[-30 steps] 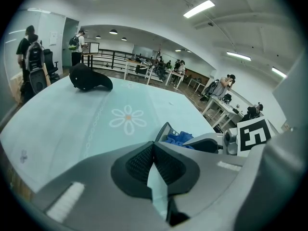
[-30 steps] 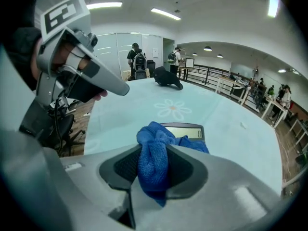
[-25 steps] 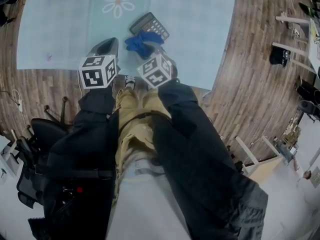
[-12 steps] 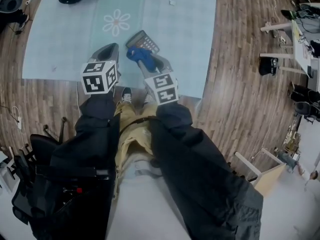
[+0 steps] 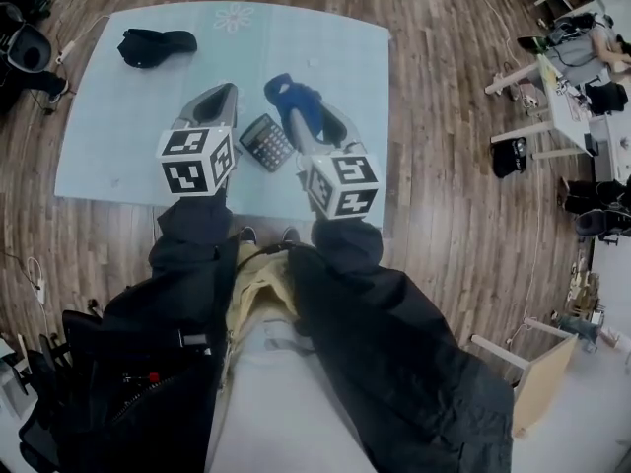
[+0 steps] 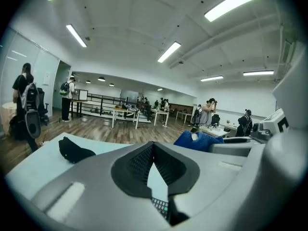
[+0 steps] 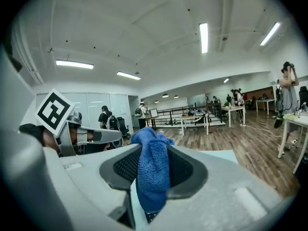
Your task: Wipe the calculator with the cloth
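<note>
A dark calculator (image 5: 266,142) lies on the pale blue mat (image 5: 128,136), between my two grippers in the head view. My right gripper (image 5: 299,106) is shut on a blue cloth (image 5: 294,95), held up beyond the calculator's far right side. In the right gripper view the blue cloth (image 7: 151,174) hangs pinched in the right gripper (image 7: 153,154). My left gripper (image 5: 225,93) is left of the calculator. The left gripper (image 6: 154,147) has its pads together with nothing in them. A bit of calculator (image 6: 160,207) shows below the pads, and the cloth (image 6: 201,141) is at right.
A black bundle (image 5: 153,45) lies on the mat's far left, also seen as the black bundle (image 6: 73,150). Wooden floor (image 5: 444,195) surrounds the mat. Desks, chairs and people stand at the room's edges. The person's legs fill the lower head view.
The right gripper closed on the blue cloth beside the calculator and lifted it. Both grippers now stand higher and the calculator sits between them. The head view has tilted.
</note>
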Demonstrator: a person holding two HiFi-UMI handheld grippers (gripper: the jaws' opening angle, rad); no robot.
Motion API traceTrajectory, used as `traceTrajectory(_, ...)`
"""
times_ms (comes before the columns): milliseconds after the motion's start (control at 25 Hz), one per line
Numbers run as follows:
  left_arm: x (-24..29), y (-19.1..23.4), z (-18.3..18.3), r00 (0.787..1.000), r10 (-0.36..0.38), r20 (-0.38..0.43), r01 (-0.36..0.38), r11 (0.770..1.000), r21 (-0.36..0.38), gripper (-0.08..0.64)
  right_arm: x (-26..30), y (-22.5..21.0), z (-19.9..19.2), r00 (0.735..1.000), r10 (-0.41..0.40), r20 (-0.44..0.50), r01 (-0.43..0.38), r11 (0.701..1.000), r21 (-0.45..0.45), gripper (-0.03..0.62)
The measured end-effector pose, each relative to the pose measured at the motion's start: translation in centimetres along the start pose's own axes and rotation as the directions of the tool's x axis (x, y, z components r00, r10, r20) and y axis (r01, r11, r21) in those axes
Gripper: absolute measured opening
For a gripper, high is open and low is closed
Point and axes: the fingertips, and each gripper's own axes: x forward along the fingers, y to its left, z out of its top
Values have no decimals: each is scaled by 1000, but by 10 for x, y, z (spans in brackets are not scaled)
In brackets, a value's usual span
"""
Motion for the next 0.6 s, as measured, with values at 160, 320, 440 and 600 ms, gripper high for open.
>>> traceTrajectory(160, 4, -18, 50, 996, -27, 89, 23, 999, 47, -2, -6, -13, 55, 994, -36, 100, 36, 999, 0, 141)
traceTrajectory(320, 1, -30, 79, 987, -49, 155, 37, 996, 82, -2, -19, -26, 88, 978, -91, 187, 91, 996, 9, 141)
traceTrajectory(440, -2, -32, 92, 983, -46, 180, 29, 995, 97, -2, -26, -30, 105, 967, -104, 231, 105, 994, 12, 141)
traceTrajectory(600, 1, -36, 106, 978, -50, 202, 28, 994, 110, -2, -30, -34, 122, 957, -108, 271, 110, 994, 8, 141)
